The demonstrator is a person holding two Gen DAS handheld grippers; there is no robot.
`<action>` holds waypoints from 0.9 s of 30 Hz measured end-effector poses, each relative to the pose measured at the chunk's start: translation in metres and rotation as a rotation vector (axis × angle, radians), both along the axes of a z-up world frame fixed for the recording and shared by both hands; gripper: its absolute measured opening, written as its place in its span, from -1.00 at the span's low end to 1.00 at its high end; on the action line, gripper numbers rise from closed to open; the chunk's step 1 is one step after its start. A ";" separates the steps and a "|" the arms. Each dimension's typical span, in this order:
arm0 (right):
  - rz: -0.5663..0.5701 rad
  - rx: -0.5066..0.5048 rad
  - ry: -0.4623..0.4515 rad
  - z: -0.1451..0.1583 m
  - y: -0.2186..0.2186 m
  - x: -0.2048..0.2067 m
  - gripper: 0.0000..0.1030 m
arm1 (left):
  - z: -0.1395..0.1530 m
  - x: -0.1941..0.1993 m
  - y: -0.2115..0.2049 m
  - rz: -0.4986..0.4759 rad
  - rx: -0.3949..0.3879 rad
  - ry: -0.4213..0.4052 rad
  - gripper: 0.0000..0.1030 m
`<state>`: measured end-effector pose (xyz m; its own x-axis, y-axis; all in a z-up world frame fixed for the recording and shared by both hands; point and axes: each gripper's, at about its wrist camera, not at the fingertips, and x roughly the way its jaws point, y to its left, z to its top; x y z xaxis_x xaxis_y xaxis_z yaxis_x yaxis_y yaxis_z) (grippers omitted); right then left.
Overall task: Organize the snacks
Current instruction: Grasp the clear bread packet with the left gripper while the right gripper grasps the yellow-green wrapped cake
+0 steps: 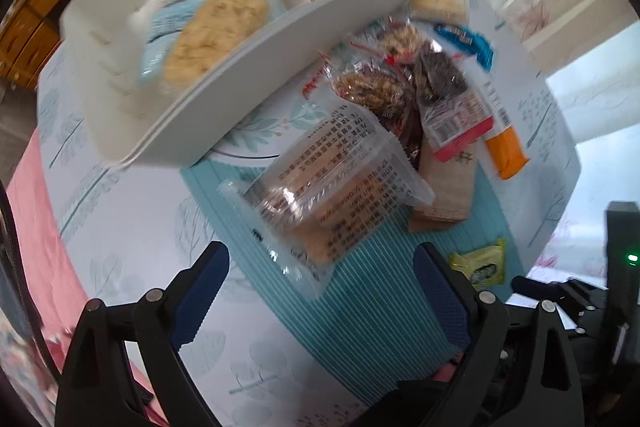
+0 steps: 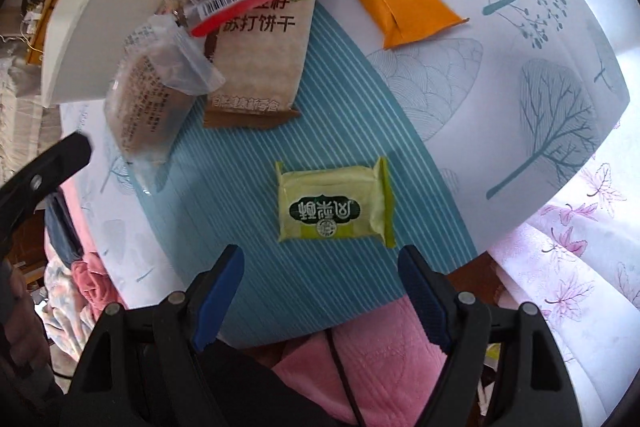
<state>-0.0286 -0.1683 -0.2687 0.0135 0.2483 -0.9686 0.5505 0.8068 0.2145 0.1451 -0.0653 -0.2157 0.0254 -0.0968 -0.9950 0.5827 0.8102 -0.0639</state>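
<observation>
Left gripper (image 1: 320, 287) spread wide, nothing between the pads — it hangs over the near end of a clear-wrapped bar (image 1: 328, 199) without touching it. Right gripper (image 2: 320, 291) also spread, empty, just short of a small yellow-green packet (image 2: 334, 205) lying flat on the blue striped mat (image 2: 320, 107).

Packet sits alone, open mat on all sides. Table edge is close behind the right gripper, with pink cloth (image 2: 380, 355) below it.

Other snacks piled at the mat's far end: brown cracker pack (image 2: 260, 63), orange-ended bar (image 2: 400, 3), dark cookie packs (image 1: 400, 79) — overlapping. White tray (image 1: 280, 75) beside the pile already holds a round pale cookie pack (image 1: 216, 35).
</observation>
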 end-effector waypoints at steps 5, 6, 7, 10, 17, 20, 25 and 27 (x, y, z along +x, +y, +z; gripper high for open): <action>-0.007 -0.018 0.026 -0.003 0.002 0.007 0.55 | -0.020 0.004 -0.016 -0.064 0.041 0.009 0.84; -0.011 -0.012 0.030 -0.004 0.002 0.008 0.55 | -0.023 0.005 -0.019 -0.073 0.042 0.012 0.84; -0.010 -0.008 0.036 -0.005 0.001 0.014 0.55 | -0.026 0.006 -0.021 -0.081 0.046 0.013 0.84; -0.003 -0.011 0.063 -0.009 0.003 0.018 0.52 | -0.036 0.012 -0.028 -0.087 0.056 0.022 0.94; 0.002 -0.005 0.112 -0.016 0.001 0.031 0.25 | -0.046 0.028 -0.037 -0.074 0.038 0.003 0.96; 0.016 -0.003 0.124 -0.019 0.003 0.036 0.22 | -0.055 0.041 -0.040 -0.047 0.034 0.031 0.95; 0.052 -0.014 0.135 -0.021 0.009 0.042 0.19 | -0.062 0.046 -0.036 -0.006 0.007 0.045 0.82; 0.058 -0.011 0.140 -0.021 0.011 0.044 0.16 | -0.062 0.046 -0.033 0.006 0.000 0.047 0.77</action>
